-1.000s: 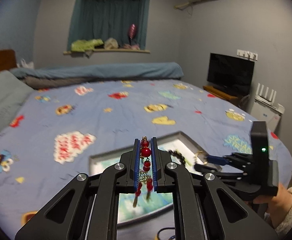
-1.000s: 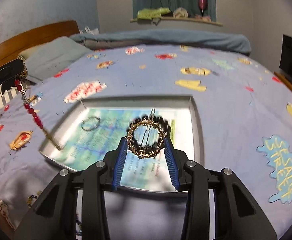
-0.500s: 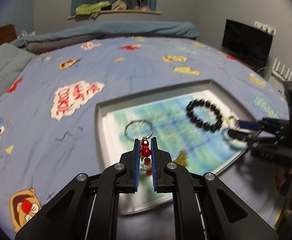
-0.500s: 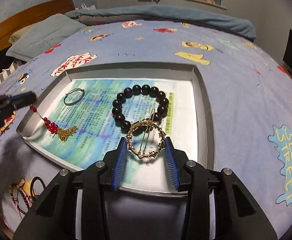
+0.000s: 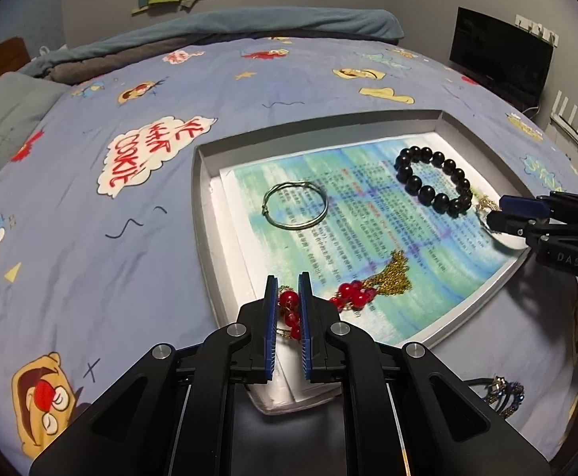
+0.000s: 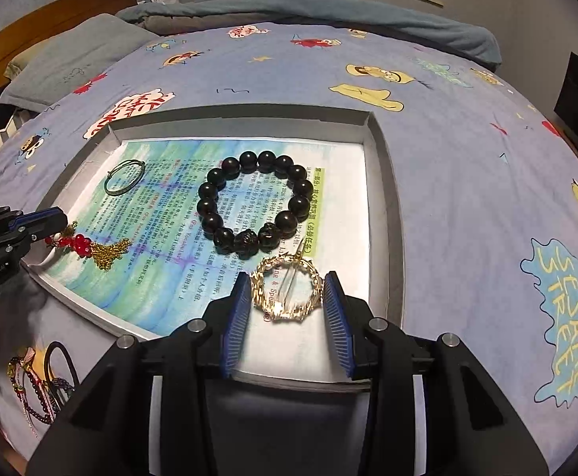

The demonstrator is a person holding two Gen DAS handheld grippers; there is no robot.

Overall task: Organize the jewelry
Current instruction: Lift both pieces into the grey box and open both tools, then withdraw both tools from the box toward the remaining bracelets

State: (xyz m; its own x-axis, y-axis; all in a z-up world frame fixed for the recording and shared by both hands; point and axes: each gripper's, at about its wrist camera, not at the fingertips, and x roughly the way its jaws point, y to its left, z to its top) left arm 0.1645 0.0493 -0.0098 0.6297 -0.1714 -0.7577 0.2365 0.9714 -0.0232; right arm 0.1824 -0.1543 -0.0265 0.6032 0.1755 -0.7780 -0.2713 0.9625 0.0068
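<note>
Your left tool [image 5: 288, 300] pinches a red-beaded, gold-tasselled charm [image 5: 362, 289] and your right tool [image 6: 286, 302] clasps a gold wreath-shaped ring brooch [image 6: 287, 291], both over the shallow grey tray [image 6: 384, 206].

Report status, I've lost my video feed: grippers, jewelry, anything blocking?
Left gripper shut on red bead strand, tassel in tray. Right gripper shut on gold ring clip. Black bead bracelet lies just beyond.

Black gripper [image 5: 287, 289] (blue ribbed pads, silver screws).
</note>
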